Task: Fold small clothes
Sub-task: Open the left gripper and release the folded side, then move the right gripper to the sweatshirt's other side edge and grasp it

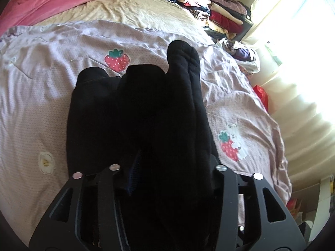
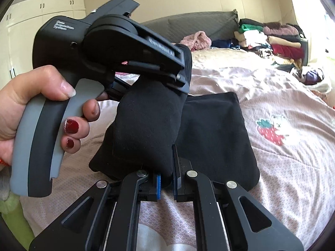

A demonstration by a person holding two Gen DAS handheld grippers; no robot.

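Observation:
A small black garment [image 2: 211,133] lies partly on the pink strawberry quilt [image 2: 282,96], with one part lifted. My right gripper [image 2: 166,177] is shut on its near folded edge. My left gripper [image 2: 180,71] shows in the right wrist view, held by a hand, shut on the lifted upper end of the black cloth. In the left wrist view the black garment [image 1: 146,108] fills the space between the fingers and hides the fingertips.
A stack of folded clothes [image 2: 276,41] stands at the far right of the bed. A pink blanket [image 1: 48,0] lies at the far left. A bright curtained window [image 1: 303,52] is at the right. A small heap of clothes [image 1: 242,52] lies near the bed's edge.

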